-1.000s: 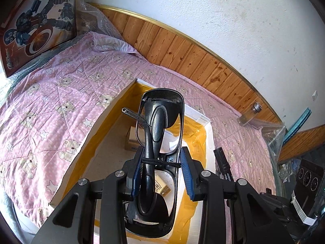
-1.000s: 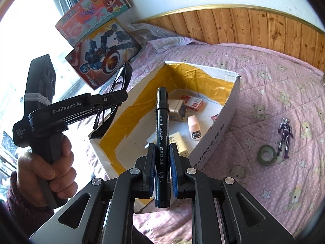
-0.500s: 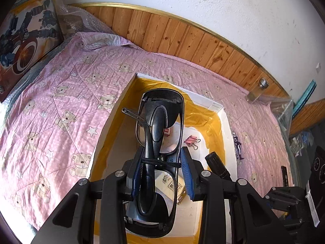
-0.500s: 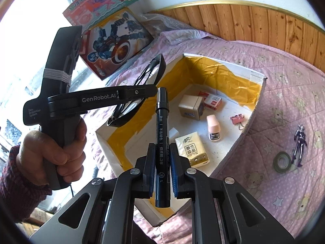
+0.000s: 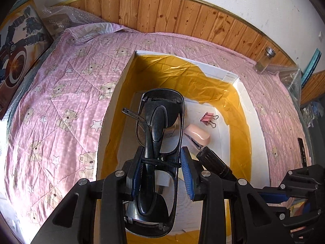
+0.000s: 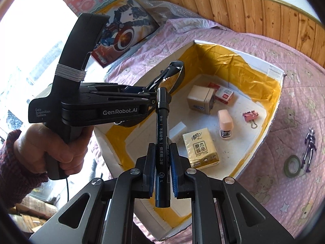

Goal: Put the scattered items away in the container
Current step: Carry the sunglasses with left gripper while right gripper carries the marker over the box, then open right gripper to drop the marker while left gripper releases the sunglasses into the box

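Note:
My left gripper (image 5: 161, 160) is shut on folded black glasses (image 5: 160, 130), held over the open white box (image 5: 251, 105) with yellow-taped inner walls. The marker's black tip (image 5: 213, 161) pokes in from the right of that view. My right gripper (image 6: 161, 154) is shut on a black marker (image 6: 161, 134) that stands upright over the near left wall of the box (image 6: 262, 67). The left gripper (image 6: 150, 93) with the glasses (image 6: 174, 69) crosses in front of it, a hand (image 6: 59, 148) on its handle. Inside lie a pink stapler (image 6: 225, 125), a tissue pack (image 6: 200, 146), a pink binder clip (image 6: 250, 116), a tan carton (image 6: 200, 99) and a red-white packet (image 6: 224, 96).
A pink bear-print quilt (image 5: 61, 105) covers the bed. A toy figure (image 6: 309, 142) and a green tape roll (image 6: 292, 165) lie on the quilt right of the box. Toy boxes (image 6: 121, 34) lean at the far left; a glass jar (image 5: 264, 60) stands by the wood-panelled wall (image 5: 182, 14).
Both grippers have moved forward over the box, so its inside now fills more of each view. The left gripper with the glasses has come in front of the marker. Both grips stay shut.

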Tool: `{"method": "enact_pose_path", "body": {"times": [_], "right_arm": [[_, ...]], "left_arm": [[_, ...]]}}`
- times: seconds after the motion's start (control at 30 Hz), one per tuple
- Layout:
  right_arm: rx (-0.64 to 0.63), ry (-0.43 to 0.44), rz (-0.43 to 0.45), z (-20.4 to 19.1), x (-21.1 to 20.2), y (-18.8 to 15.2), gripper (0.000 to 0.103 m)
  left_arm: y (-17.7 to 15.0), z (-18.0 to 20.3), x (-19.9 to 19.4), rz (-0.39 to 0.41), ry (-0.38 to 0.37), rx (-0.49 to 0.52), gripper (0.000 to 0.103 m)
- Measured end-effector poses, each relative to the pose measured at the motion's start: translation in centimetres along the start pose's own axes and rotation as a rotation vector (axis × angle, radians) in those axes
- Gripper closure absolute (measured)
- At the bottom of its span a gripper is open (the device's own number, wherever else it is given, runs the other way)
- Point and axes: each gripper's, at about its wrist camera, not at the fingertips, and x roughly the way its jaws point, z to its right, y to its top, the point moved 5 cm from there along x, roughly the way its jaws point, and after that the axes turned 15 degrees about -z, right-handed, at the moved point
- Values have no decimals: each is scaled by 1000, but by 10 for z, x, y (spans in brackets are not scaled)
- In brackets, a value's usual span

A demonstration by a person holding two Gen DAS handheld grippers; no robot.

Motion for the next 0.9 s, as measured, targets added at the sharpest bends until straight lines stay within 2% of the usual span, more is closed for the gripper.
{"method": "enact_pose_path", "body": {"times": [0.33,0.5,0.9], "right_arm": [[-4,-17,-71,2,20,1,89],[-9,-25,-91,1,27,3,89],[-8,-30,-114,0,30,1,89]], "left_arm": [[-3,-7,21,-61,47,13,67],[-4,-7,24,-65,94,34,67],[-12,-1,27,-72,151,107,67]]}}
